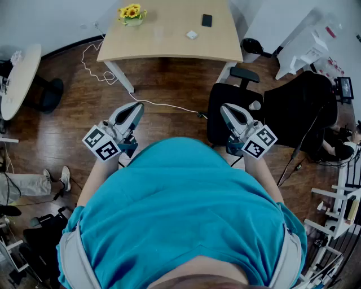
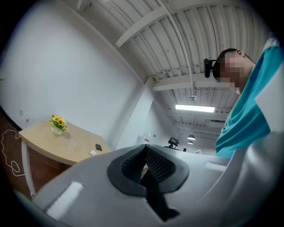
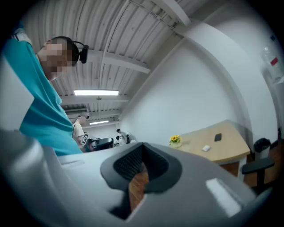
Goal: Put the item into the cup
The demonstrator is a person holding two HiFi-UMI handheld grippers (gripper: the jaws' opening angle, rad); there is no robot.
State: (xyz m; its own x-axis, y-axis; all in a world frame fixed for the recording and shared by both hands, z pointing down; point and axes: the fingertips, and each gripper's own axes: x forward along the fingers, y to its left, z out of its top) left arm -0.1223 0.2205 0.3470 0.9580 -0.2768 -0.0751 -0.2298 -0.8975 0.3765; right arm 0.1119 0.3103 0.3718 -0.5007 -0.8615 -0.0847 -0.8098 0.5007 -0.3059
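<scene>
1. Closest in, both grippers sit level against the person's teal shirt. The left gripper [image 1: 137,107] has its jaws together with nothing between them, and so does the right gripper [image 1: 224,107]. Each gripper view shows only floor through the slit below the pads.
2. Ahead of the right gripper stands a black office chair [image 1: 237,113]. A white cable [image 1: 163,104] trails across the wooden floor toward the table's left leg.
3. Further off is the table [image 1: 169,51], well apart from both grippers, so no step of the task has begun.
4. The item [image 1: 192,35], a small flat white piece, lies on the table's right half, back from the near edge.
5. The cup [image 1: 158,32] is a faint clear shape left of the item, about mid-table (too pale to be sure of its rim).
6. A black phone [image 1: 207,20] lies beyond the item toward the right edge. A pot of yellow flowers [image 1: 132,13] sits far back by the left edge.
7. Handling, as a judgement:
   - The item looks light and low, and I cannot tell whether it is stiff or soft.
   - A narrow opening, closed across its short sides from above, should do.
   - The clear cup probably weighs little and may slide or tip, so steady its wall with the left gripper.
</scene>
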